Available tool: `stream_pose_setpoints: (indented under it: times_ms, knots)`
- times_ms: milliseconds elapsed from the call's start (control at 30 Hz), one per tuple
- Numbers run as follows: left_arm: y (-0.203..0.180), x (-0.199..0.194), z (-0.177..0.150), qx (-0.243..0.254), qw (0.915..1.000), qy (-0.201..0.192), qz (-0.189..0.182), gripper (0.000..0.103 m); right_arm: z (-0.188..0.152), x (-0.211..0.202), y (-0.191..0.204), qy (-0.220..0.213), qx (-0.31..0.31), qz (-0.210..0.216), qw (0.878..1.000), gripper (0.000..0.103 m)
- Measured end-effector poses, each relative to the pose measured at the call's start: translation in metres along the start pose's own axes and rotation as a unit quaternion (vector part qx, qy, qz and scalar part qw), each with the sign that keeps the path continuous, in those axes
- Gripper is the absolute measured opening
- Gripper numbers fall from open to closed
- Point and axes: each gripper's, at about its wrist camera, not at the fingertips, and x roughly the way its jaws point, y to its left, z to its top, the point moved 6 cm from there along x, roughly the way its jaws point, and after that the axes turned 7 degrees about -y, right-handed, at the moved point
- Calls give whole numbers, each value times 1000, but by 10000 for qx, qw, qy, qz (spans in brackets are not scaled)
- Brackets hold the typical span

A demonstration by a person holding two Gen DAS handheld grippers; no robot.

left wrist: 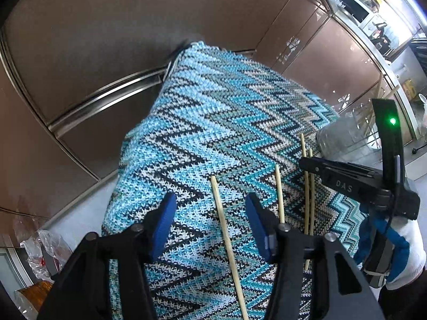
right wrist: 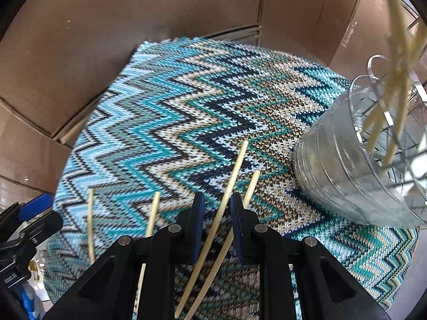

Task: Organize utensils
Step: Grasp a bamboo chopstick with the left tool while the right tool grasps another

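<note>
**Four chopsticks on the mat, both tongs spread**

Two tongs hover over the work. The left tongs [left wrist: 210, 224] stand wide apart, holding nothing; one chopstick [left wrist: 226, 240] lies on the mat between their blue pads, untouched as far as the view allows. The right tongs [right wrist: 217, 226] are parted more narrowly, with a chopstick [right wrist: 226, 194] running between the pads; whether they touch it is hard to say. Another chopstick [right wrist: 249, 189] lies just beside it on the right, and two more [right wrist: 153, 213] lie to the left. All rest on a zigzag knitted mat [right wrist: 186, 101] covering the table. A clear plastic cup [right wrist: 347, 165] stands on the mat's right side, holding several chopsticks [right wrist: 395, 85] upright.
</note>
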Motion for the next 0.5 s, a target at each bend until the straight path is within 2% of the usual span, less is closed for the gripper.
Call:
stream_pose_setpoints:
  times_ms: [267,500]
  knots:
    - [-4,12,-3,30,9995,313,16,39,5,16,1,54,50,57,10000,18]
    - [-7,25,-2,-37,9978,648,135,27,18,24,-2,83,87,64,9999,18]
